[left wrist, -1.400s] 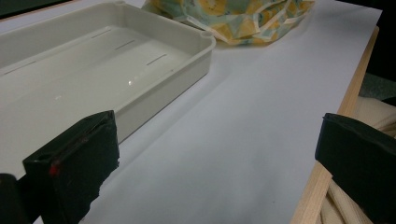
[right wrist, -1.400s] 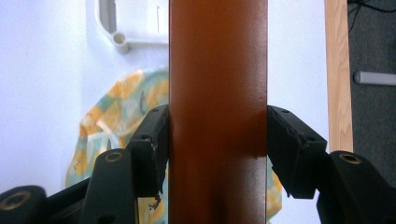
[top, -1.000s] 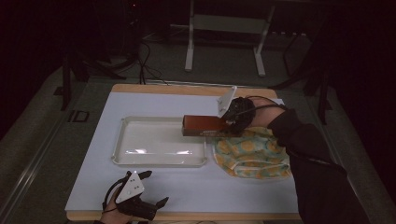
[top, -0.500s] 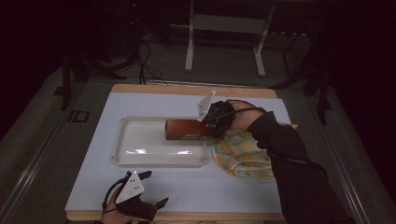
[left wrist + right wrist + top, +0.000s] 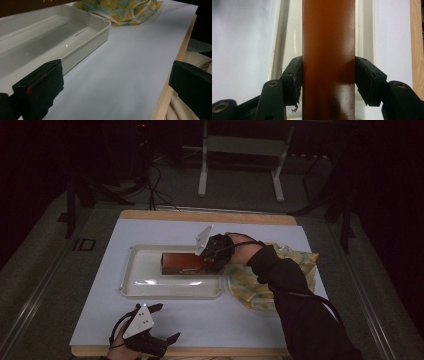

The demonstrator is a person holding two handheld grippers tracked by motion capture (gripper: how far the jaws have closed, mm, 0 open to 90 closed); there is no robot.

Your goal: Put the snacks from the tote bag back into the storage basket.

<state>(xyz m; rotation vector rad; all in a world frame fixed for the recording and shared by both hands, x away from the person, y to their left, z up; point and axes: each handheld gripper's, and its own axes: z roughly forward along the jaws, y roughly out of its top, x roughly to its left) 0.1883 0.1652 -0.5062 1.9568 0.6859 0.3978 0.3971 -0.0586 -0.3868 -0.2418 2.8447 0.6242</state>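
Item: brown box (image 5: pixel 182 263), over the white tray's (image 5: pixel 150 290) right end, mid-table. Your right gripper (image 5: pixel 329 82) shows jaws clamped on its sides; your left gripper (image 5: pixel 112 100), jaws apart, near table's front edge.

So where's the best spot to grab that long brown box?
Probably at one end, across its two narrow long sides, coming along its length. The brown box is long and flat-sided, so pads sit flush. The right gripper holds it that way over the white tray.
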